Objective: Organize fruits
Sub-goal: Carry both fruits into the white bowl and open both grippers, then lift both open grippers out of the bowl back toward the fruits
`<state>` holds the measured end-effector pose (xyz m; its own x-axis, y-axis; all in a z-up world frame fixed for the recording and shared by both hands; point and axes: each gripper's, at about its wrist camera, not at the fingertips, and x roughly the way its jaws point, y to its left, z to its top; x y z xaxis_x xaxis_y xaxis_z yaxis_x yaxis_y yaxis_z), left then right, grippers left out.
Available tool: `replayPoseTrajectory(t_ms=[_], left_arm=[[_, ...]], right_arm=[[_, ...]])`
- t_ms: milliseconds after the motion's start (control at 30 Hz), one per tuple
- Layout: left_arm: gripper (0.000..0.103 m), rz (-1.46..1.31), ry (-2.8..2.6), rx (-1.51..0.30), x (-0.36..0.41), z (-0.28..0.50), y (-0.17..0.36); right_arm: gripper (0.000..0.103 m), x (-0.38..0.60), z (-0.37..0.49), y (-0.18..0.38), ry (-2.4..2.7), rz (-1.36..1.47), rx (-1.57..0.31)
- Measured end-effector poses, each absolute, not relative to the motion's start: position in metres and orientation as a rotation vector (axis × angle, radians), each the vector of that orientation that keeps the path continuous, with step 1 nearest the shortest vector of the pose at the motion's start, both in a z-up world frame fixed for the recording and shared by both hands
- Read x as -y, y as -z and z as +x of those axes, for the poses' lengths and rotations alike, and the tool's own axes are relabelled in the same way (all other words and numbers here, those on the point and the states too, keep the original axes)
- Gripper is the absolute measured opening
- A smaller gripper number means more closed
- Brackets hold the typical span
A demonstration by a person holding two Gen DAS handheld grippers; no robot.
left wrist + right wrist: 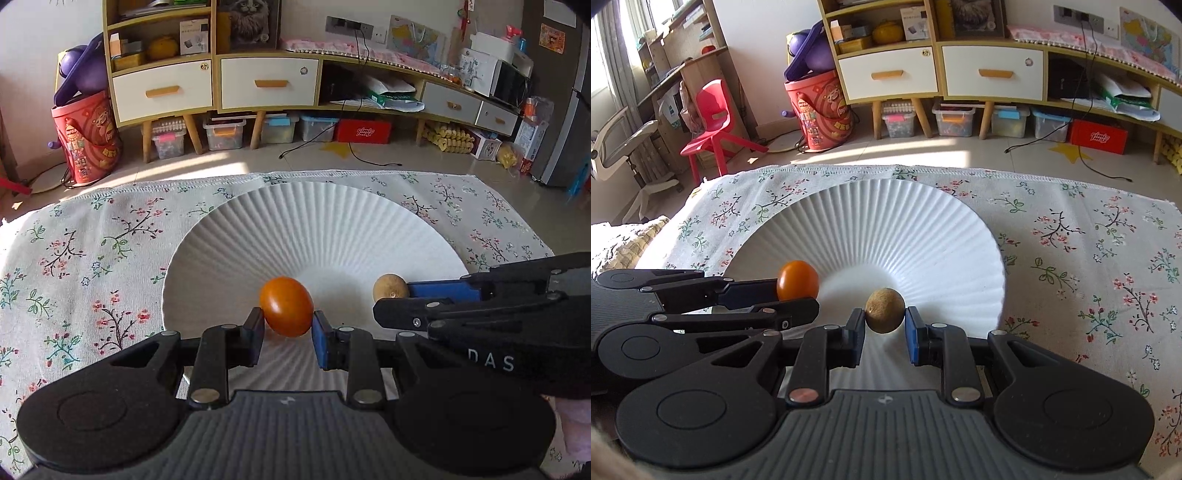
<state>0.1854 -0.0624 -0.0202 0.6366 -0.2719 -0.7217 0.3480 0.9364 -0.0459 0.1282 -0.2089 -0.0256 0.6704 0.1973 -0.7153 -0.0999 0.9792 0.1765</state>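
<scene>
My left gripper (287, 326) is shut on a small orange fruit (286, 311), held just above the near part of a white ribbed plate (314, 221). My right gripper (885, 325) is shut on a small brown round fruit (885, 310) over the same plate (886, 229). In the left wrist view the right gripper (397, 299) reaches in from the right with the brown fruit (389, 288) at its tips. The right wrist view shows the left gripper (798, 295) coming in from the left with the orange fruit (798, 280).
The plate lies on a floral cloth (92, 251) that covers the table. Beyond the table's far edge are a tiled floor, a wooden cabinet (214, 81) with white drawers, a red bucket (86, 136) and a red chair (714, 118).
</scene>
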Motion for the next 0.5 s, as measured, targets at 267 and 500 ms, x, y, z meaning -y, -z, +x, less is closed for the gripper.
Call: replayPoseTrajectory(t_ms=[267,500], left_arm=[[0.018,0.083,0.361,-0.808,0.057,0.18,0.017],[0.035,0.067,0.365,-0.78,0.046,0.161,0.004]], right_arm=[[0.028,0.208,0.124,0.018,-0.18,0.134,-0.808],[0.044,0.211,0.113,0.005,-0.174,0.142,-0.76]])
